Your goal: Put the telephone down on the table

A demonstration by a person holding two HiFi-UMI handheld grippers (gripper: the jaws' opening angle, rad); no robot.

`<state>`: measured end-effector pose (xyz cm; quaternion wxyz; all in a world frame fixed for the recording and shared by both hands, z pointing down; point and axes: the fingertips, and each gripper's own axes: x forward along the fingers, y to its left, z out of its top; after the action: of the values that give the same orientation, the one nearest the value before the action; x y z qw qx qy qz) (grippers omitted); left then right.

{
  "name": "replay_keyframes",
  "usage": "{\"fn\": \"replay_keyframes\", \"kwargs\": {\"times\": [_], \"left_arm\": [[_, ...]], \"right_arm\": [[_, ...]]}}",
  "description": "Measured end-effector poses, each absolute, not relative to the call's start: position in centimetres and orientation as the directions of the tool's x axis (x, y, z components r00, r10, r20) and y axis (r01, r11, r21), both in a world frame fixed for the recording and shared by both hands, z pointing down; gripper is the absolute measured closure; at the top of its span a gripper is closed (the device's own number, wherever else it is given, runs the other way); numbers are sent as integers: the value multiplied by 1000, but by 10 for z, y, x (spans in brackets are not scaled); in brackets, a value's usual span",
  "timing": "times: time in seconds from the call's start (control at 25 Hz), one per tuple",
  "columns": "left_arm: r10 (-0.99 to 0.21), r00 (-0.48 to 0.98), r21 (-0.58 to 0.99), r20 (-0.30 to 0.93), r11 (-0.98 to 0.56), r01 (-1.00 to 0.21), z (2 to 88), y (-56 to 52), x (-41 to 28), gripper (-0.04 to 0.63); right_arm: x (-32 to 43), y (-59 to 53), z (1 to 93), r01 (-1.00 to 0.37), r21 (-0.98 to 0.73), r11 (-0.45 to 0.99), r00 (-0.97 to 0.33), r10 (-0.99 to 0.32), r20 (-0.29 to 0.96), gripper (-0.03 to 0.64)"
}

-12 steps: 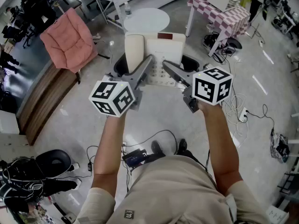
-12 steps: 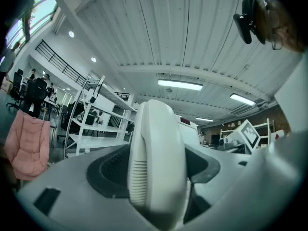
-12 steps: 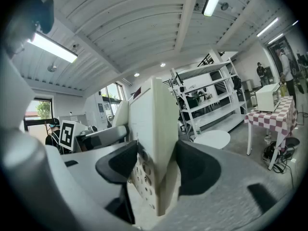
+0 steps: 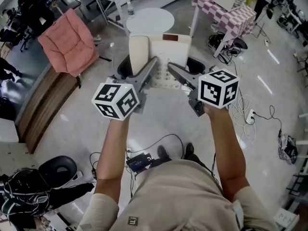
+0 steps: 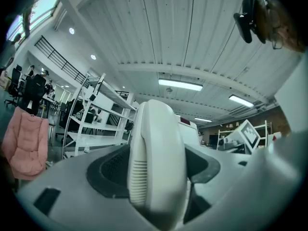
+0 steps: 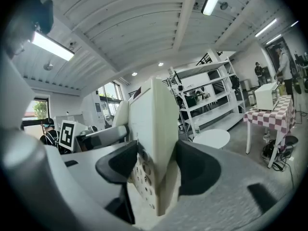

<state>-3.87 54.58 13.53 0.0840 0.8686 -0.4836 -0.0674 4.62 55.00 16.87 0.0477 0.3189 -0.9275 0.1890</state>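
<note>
Currently the left gripper (image 4: 139, 70) is clamped on the cream plastic handset (image 5: 156, 162), which lies along the left side of the cream plastic desk telephone (image 4: 169, 49). The telephone is held in the air above the pale glossy floor (image 4: 163, 119), on the near side of the round white table (image 4: 150, 19). The right gripper (image 4: 183, 71) grasps the telephone's right edge.

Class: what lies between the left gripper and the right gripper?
The telephone, as the head view shows: the left gripper clamps its handset, the right gripper its right edge.
</note>
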Motion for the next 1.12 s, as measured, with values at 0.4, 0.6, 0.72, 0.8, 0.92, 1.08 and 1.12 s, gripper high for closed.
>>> {"fn": "replay_keyframes", "kwargs": {"times": [0.4, 0.6, 0.72, 0.8, 0.92, 1.08, 1.12], "left_arm": [[-843, 536, 214, -41, -531, -820, 141, 540, -42, 270], [-845, 534, 217, -29, -527, -822, 139, 507, -59, 270], [-851, 526, 212, -17, -517, -829, 143, 487, -56, 270], [-857, 516, 212, -9, -505, -836, 148, 472, -51, 270], [-868, 497, 206, 5, -485, -850, 154, 445, -43, 270], [-888, 460, 204, 14, -447, -871, 158, 403, -38, 270], [-893, 449, 204, 17, -436, -876, 159, 391, -36, 270]], "right_arm": [[42, 545, 174, -623, -324, 712, -781, -591, 202, 380], [27, 511, 171, -617, -348, 706, -785, -585, 204, 379], [30, 491, 176, -605, -362, 710, -794, -573, 203, 379], [34, 475, 181, -594, -370, 714, -802, -563, 201, 379], [42, 447, 189, -574, -384, 723, -816, -544, 196, 379], [47, 400, 193, -543, -391, 743, -838, -512, 192, 379], [49, 388, 194, -534, -393, 749, -844, -502, 191, 379]]}}
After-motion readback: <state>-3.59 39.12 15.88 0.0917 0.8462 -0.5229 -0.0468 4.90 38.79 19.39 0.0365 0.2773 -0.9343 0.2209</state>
